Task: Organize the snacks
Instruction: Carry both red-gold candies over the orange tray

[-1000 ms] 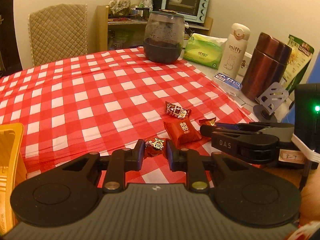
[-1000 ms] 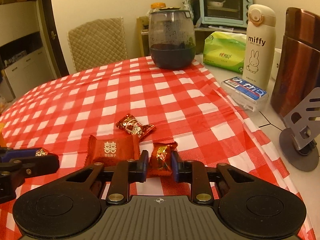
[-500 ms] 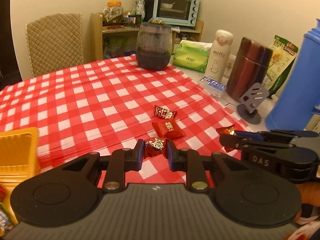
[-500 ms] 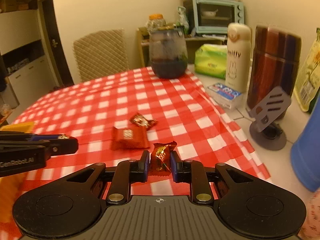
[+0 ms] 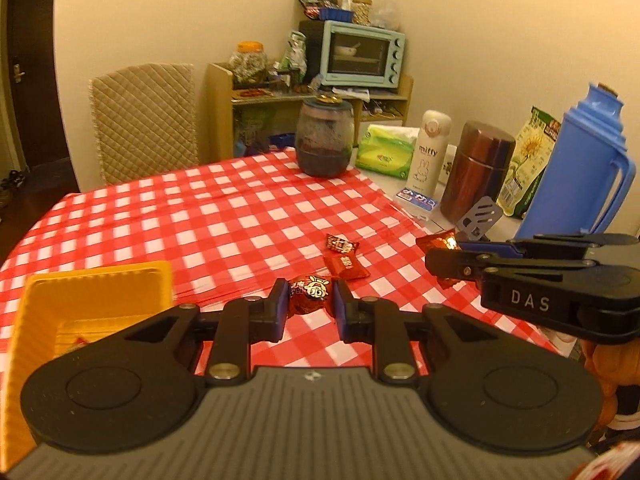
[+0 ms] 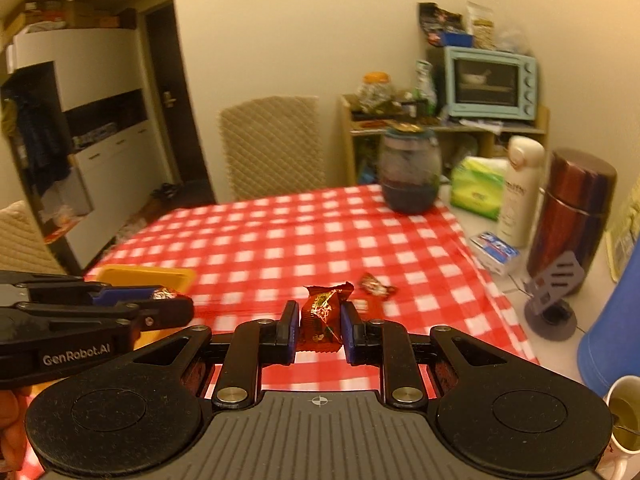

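Observation:
My left gripper (image 5: 308, 294) is shut on a round red candy (image 5: 310, 292) with a cartoon face, held above the red-checked tablecloth (image 5: 240, 216). My right gripper (image 6: 319, 318) is shut on a dark red foil candy (image 6: 320, 316), also held above the table; it shows from the side in the left wrist view (image 5: 438, 258). The left gripper shows in the right wrist view (image 6: 168, 300). A yellow tray (image 5: 92, 296) sits at the left, near the table's front edge. A flat red packet (image 5: 346, 264) and a small wrapped candy (image 5: 340, 243) lie on the cloth ahead.
A dark glass jar (image 5: 325, 140) stands at the far end. Along the right edge stand a tissue pack (image 5: 386, 154), a white miffy bottle (image 5: 429, 156), a brown flask (image 5: 476, 172), a grey phone stand (image 5: 480, 216) and a blue thermos (image 5: 576, 168). A mug (image 6: 624, 420) is at the near right.
Both grippers have lifted and pulled back from the table with their candies. The view has widened, so the yellow tray and the blue thermos now show.

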The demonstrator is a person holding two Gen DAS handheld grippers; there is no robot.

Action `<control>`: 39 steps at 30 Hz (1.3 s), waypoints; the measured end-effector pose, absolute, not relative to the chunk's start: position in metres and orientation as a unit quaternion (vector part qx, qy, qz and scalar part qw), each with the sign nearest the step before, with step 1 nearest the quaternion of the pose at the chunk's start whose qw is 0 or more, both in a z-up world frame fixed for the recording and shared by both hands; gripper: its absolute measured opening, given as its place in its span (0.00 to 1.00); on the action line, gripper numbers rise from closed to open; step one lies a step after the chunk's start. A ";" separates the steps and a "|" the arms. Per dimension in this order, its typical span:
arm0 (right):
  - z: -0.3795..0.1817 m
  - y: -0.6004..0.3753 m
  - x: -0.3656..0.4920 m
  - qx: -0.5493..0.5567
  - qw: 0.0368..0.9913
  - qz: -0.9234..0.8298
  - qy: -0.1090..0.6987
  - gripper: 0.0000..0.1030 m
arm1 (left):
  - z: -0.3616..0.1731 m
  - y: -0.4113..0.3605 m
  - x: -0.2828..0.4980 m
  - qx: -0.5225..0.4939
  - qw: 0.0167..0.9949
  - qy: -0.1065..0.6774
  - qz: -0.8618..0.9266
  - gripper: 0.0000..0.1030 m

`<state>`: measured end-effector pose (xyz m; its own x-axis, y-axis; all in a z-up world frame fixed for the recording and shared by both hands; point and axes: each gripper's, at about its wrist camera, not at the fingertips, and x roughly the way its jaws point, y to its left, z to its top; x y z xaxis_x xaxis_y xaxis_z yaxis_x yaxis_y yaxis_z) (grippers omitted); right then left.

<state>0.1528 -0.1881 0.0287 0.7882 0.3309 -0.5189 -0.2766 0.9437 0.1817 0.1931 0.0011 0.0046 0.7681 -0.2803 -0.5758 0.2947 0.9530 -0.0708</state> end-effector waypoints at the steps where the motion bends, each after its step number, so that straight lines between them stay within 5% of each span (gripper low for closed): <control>1: 0.033 -0.183 0.149 0.046 0.944 0.165 0.281 0.22 | 0.009 0.006 0.188 0.011 0.941 0.302 -0.150 0.21; 39: 0.000 0.010 0.117 -0.007 0.890 0.325 0.319 0.22 | -0.004 0.184 0.098 -0.028 0.946 0.322 0.000 0.21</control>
<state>0.1174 0.0099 -0.0003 0.5856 0.5736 -0.5727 -0.5826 0.7891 0.1946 0.0981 0.1835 -0.0040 0.7924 -0.0177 -0.6097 -0.0185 0.9984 -0.0530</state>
